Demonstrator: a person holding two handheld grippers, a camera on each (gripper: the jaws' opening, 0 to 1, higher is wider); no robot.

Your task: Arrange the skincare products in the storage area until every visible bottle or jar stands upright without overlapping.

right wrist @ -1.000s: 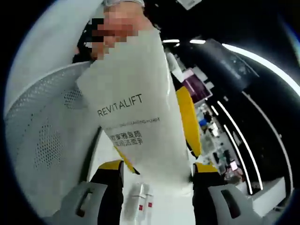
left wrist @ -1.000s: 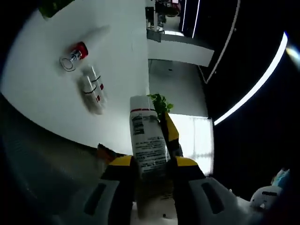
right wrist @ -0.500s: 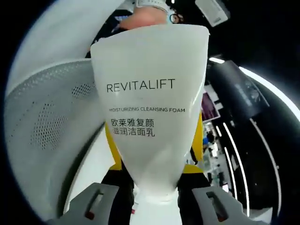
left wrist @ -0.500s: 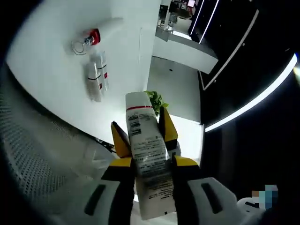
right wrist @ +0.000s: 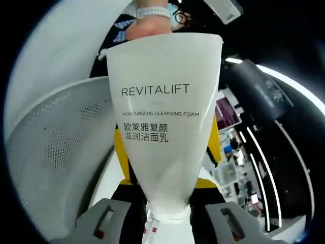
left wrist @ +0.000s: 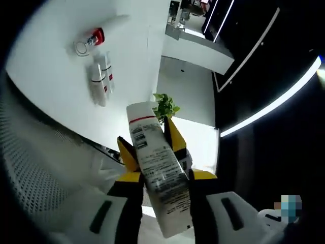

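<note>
The left gripper (left wrist: 161, 170) holds a white tube (left wrist: 156, 168) tight between its yellow jaws. The tube has a red line near its top and small print. Far off on the white table (left wrist: 56, 71) lie two small bottles (left wrist: 99, 80) side by side, near a red-capped jar (left wrist: 89, 40). A green plant (left wrist: 165, 105) peeks out behind the tube.

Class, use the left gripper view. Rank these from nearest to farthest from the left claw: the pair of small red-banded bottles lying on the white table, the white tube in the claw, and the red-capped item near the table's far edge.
1. The white tube, gripped between the jaws of the left claw.
2. The pair of small red-banded bottles, lying side by side on the white table, upper left.
3. The red-capped item, just beyond the pair.
</note>
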